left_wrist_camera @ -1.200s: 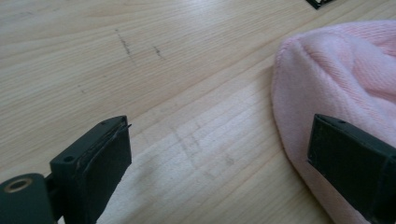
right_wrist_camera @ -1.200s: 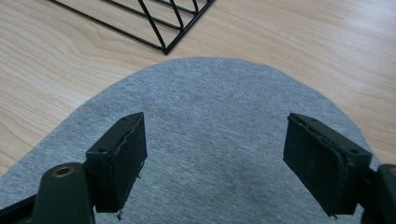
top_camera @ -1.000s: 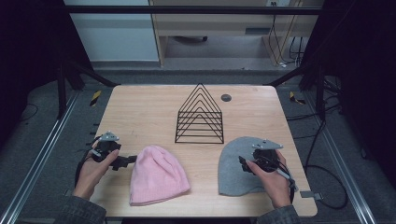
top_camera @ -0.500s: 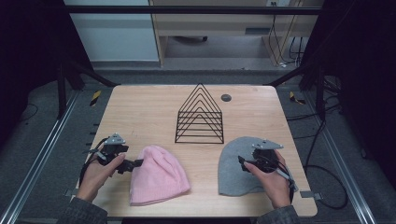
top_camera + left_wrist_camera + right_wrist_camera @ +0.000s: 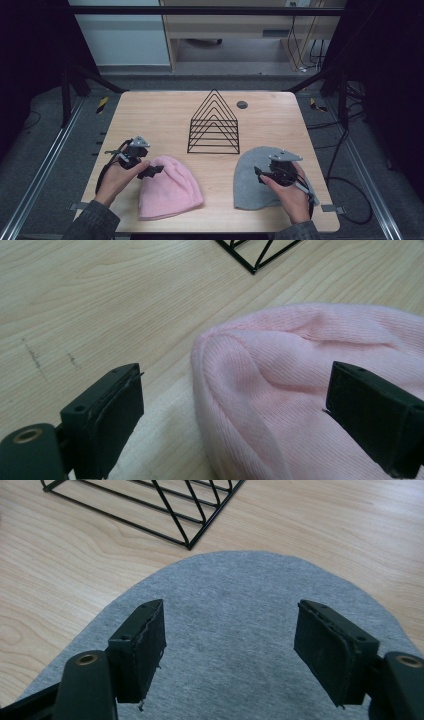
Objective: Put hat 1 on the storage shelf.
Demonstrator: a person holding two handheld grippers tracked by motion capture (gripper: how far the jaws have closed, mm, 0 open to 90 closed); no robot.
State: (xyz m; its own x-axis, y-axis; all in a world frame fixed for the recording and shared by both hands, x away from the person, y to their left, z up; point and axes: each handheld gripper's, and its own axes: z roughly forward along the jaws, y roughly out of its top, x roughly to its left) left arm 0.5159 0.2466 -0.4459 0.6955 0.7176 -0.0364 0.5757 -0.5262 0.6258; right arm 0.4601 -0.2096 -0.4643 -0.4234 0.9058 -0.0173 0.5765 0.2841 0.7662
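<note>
Table (image 5: pixel 165 107) of pale wood carries everything, with the black wire rack (image 5: pixel 214 124) at its middle. Grey beanie (image 5: pixel 252 175) lies flat under my right gripper (image 5: pixel 260 172), jaws apart and just now narrowing, gripping nothing. Pink beanie (image 5: pixel 167 187) sits between my left gripper's (image 5: pixel 156 170) wide-open jaws.

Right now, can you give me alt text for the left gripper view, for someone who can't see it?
A pink knit hat lies on a light wooden table, its rounded top edge between the left gripper's two open black jaws. A corner of a black wire rack shows at the top.
</note>
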